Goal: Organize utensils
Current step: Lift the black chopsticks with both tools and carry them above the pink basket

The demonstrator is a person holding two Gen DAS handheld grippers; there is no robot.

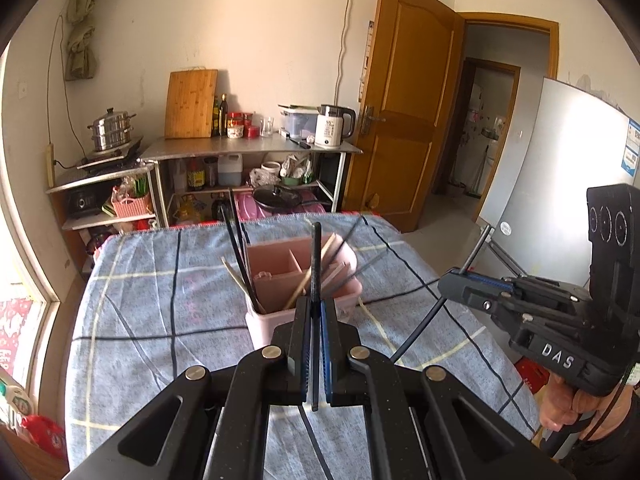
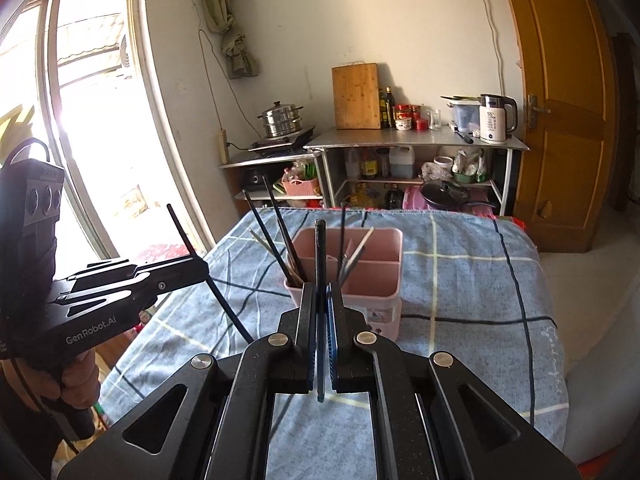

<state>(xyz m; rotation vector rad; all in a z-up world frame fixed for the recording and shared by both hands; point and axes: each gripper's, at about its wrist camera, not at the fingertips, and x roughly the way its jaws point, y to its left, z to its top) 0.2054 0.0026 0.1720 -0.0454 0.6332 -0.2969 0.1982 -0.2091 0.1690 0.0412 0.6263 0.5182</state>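
A pink divided utensil holder (image 1: 280,276) (image 2: 372,276) stands on the blue plaid cloth and holds several black and wooden chopsticks. My left gripper (image 1: 316,304) is shut on a black chopstick (image 1: 316,256), held upright just in front of the holder. My right gripper (image 2: 321,292) is shut on another black chopstick (image 2: 320,248), also upright before the holder. In the left wrist view the right gripper (image 1: 452,284) shows at the right with its chopstick (image 1: 420,328). In the right wrist view the left gripper (image 2: 200,268) shows at the left with its chopstick (image 2: 224,300).
The table is covered by a blue plaid cloth (image 1: 160,320) (image 2: 460,280). Behind it stand metal shelves (image 1: 248,152) with a kettle (image 1: 332,126), a cutting board, jars and a steamer pot. A wooden door (image 1: 404,100) and a whiteboard (image 1: 560,168) are to the right; a bright window (image 2: 60,120) to the left.
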